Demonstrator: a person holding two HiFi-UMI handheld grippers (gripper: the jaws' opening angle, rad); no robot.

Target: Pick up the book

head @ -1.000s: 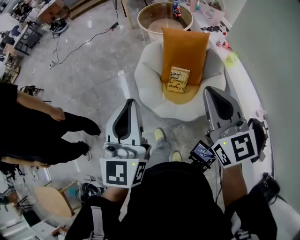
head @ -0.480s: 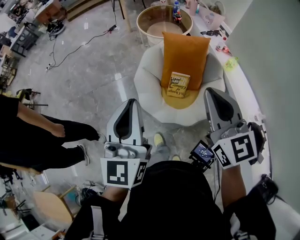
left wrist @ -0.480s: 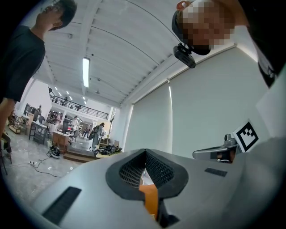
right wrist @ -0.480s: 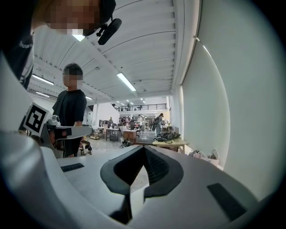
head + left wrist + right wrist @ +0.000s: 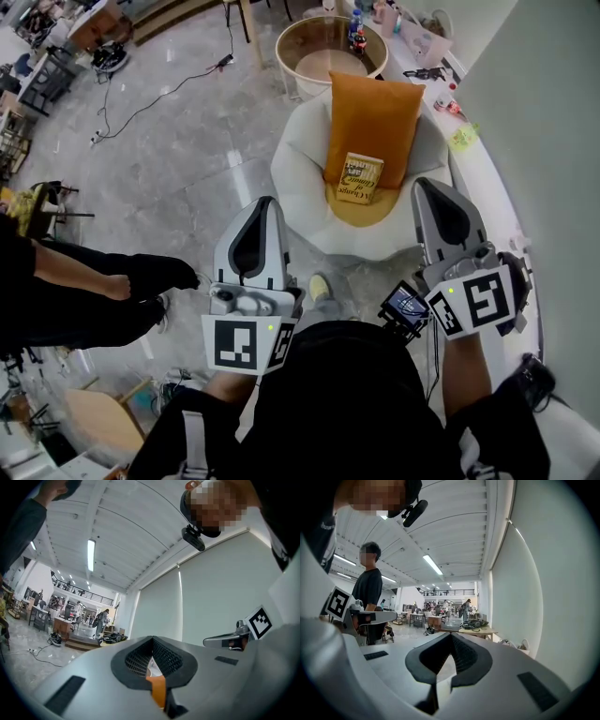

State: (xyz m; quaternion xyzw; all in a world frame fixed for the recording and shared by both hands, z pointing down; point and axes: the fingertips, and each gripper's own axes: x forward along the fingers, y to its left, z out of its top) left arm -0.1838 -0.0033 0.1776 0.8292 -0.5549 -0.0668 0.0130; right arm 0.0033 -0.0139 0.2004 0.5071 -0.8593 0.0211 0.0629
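Book [image 5: 360, 177]: a small rectangular volume with a yellow cover and dark lettering. It stands tilted against the cushion on the chair, its lower edge on the ochre seat pad [image 5: 361, 208], ahead of both claws and well apart from them.
Left claw [image 5: 263, 204]: pinched together with nothing in it, a smooth grey shell around ribbed black pads, held out over the floor.
Right claw [image 5: 427, 186]: also pressed together and empty, near the chair's right flank and beside the wall counter.
In the way: the chair's rounded front lip and a strip of floor, where the wearer's pale yellow shoe [image 5: 320, 286] stands, lie between the claws and the book.
Chair [image 5: 305, 164]: low, white and puffy, soft-looking, with bulging sides.
Cushion [image 5: 370, 112]: an orange fabric rectangle propped upright against the chair back.
Round counter [image 5: 319, 64]: directly behind the chair, with a pale rim and a brownish glossy top; bottles [image 5: 354, 21] stand at its far edge.
Wall counter [image 5: 483, 178]: a white curved ledge along the pale wall, with small oddments scattered on it.
Floor [image 5: 187, 159]: polished grey stone, reflective, crossed by a thin black cable [image 5: 155, 94].
Bystander [image 5: 84, 309]: in dark clothes at the left, well apart from the chair.
Stool [image 5: 94, 419]: a wooden seat at the lower left.
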